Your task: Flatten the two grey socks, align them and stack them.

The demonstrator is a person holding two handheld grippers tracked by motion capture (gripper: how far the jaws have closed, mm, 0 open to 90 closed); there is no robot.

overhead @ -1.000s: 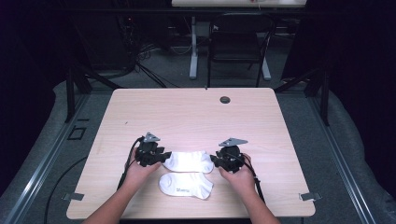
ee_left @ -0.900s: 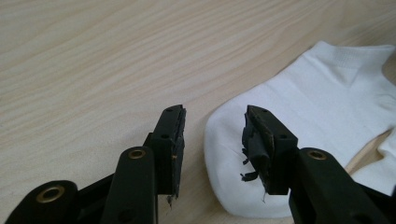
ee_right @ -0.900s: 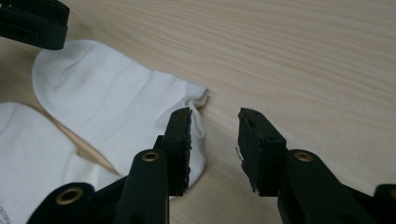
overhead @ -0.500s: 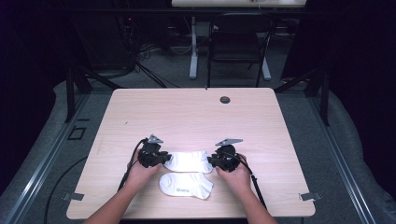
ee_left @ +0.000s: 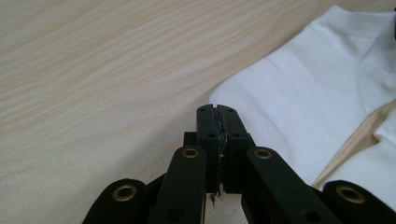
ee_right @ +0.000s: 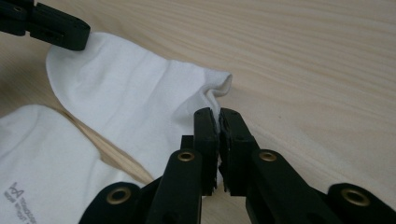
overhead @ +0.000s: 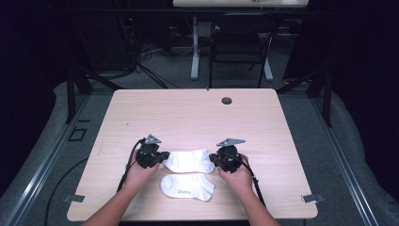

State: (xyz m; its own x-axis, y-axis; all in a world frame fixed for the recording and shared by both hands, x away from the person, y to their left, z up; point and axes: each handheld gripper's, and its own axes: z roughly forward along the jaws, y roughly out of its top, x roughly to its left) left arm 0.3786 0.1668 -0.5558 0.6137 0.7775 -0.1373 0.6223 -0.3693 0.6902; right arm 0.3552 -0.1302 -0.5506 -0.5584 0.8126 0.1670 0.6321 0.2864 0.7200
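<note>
Both grippers clamp the far sock (overhead: 189, 161).
Left gripper (overhead: 159, 157) pinches its 9 o'clock end, right gripper (overhead: 214, 158) its 3 o'clock end.

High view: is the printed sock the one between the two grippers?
No, the printed sock lies nearer the person; the plain sock sits between the left gripper and right gripper.

The worktop (overhead: 188, 113) looked like pale wood laminate, smooth and matt, with fine grain running along it. Both socks, the far sock (overhead: 189, 161) and the near sock (overhead: 187, 186), were soft white knit cloth (the near one bore small grey print). Each claw, left claw (ee_left: 218, 122) and right claw (ee_right: 218, 123), was matt black plastic with brass-coloured rivets.
</note>
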